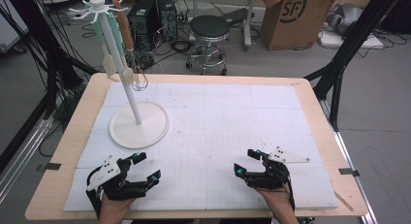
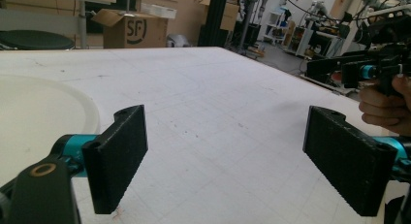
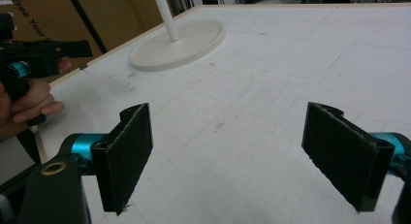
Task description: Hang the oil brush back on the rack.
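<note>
So from the high view we've got both grippers parked near the front edge of the table (image 1: pixel 72 136), on the white mat (image 1: pixel 218 122) that covers most of it. Our left gripper (image 1: pixel 147 167) sits at the near left with its fingers spread wide and nothing between them, and our right gripper (image 1: pixel 247 162) sits at the near right, same deal: released, holding nothing. The closest thing to either of them is the white utensil stand (image 1: pixel 139 123), whose round base rests on the mat just beyond the left gripper, with a pole leaning up toward the back-left corner. A few utensils (image 1: pixel 127 49) hang from the hooks at its top, including a brown-handled one and a small whisk. Behind the table there's a black stool (image 1: pixel 209 27) and a cardboard box (image 1: pixel 293 18) on the floor.

Moving to the left gripper view, the left gripper (image 2: pixel 225 153) has its two black padded fingers (image 2: pixel 118 156) well apart over bare mat, and the stand's base (image 2: pixel 43 112) curves in at the left edge. The other hand and gripper show at the far right.

Over in the right gripper view, the right gripper (image 3: pixel 228 156) is just as open, fingers (image 3: pixel 126 153) hovering over the mat, and the stand's base and pole (image 3: pixel 179 42) sit farther off, up and left, well apart from the fingers.
</note>
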